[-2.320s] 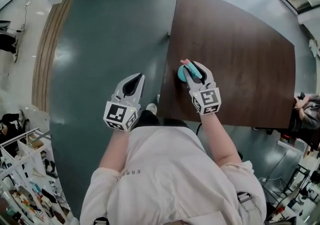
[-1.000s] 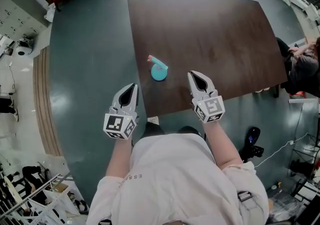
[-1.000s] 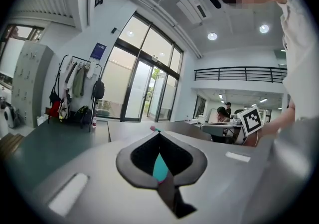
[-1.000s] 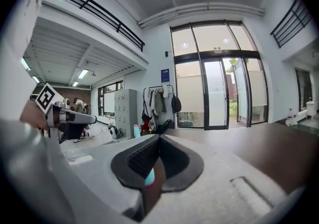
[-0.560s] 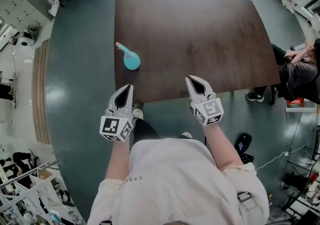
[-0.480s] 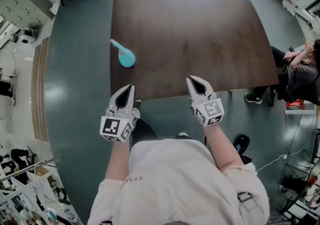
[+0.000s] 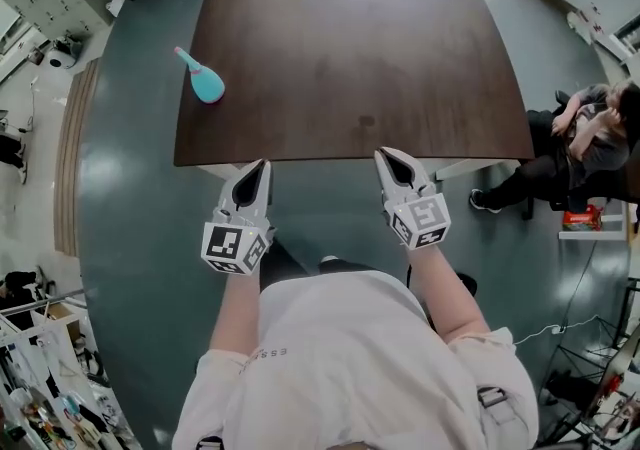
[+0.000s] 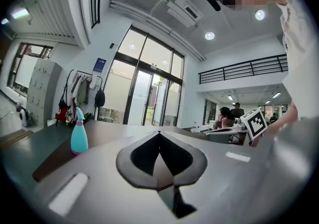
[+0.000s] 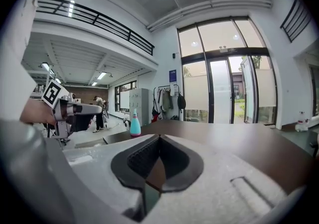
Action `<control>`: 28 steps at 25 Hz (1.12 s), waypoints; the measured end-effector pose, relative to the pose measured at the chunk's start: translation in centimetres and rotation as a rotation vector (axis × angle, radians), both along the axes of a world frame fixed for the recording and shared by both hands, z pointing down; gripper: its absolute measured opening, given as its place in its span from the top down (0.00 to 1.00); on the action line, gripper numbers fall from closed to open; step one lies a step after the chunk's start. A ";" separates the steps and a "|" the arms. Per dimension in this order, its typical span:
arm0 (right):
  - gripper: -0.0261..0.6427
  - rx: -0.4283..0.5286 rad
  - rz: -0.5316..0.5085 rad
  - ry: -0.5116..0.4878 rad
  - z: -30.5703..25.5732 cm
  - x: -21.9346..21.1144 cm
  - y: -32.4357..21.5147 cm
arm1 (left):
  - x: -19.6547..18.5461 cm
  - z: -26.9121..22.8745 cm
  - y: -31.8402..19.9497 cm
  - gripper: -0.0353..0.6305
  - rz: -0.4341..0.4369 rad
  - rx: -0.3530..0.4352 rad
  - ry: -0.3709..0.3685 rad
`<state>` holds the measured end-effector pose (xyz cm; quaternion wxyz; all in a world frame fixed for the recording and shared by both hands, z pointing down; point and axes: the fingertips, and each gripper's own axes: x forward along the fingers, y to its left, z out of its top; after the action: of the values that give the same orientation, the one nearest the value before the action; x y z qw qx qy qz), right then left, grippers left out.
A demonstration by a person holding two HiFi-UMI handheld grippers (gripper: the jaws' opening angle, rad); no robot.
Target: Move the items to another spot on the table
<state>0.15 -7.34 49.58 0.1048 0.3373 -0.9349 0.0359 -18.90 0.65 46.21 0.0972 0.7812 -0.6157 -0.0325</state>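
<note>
Withdrawn past the worktop (image 7: 350, 58) edge, our left tool (image 7: 260, 170) and right tool (image 7: 388, 156) now sit clenched and empty. We judge the teal spray bottle (image 7: 207, 85), standing free near the far-left corner, relocated.

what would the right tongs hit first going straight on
The right tongs would likely meet the table at its near edge, or skim its bare top; height is unclear. The bottle sits far left.

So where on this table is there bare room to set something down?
Nearly the whole table is bare: the centre, the right half, the far edge and most of the near edge. The only taken spot is by the left edge, where the teal spray bottle stands. Nowhere is crowded.
</note>
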 end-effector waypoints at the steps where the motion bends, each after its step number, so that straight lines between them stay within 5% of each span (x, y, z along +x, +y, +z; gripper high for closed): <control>1: 0.97 0.000 0.005 0.002 -0.1 1.1 0.2 | 1.0 -0.1 0.3 0.92 0.004 0.000 -0.002; 15: 0.97 -0.027 -0.004 0.019 0.4 7.4 4.5 | 8.3 -0.4 4.1 0.92 -0.017 -0.020 0.023; 28: 0.97 0.006 0.033 -0.003 -0.9 9.0 6.2 | 9.2 -0.7 5.4 0.92 -0.008 0.004 0.001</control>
<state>9.12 -1.09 48.64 0.1020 0.3531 -0.9293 0.0355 -9.74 6.08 45.48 0.0961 0.7790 -0.6186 -0.0346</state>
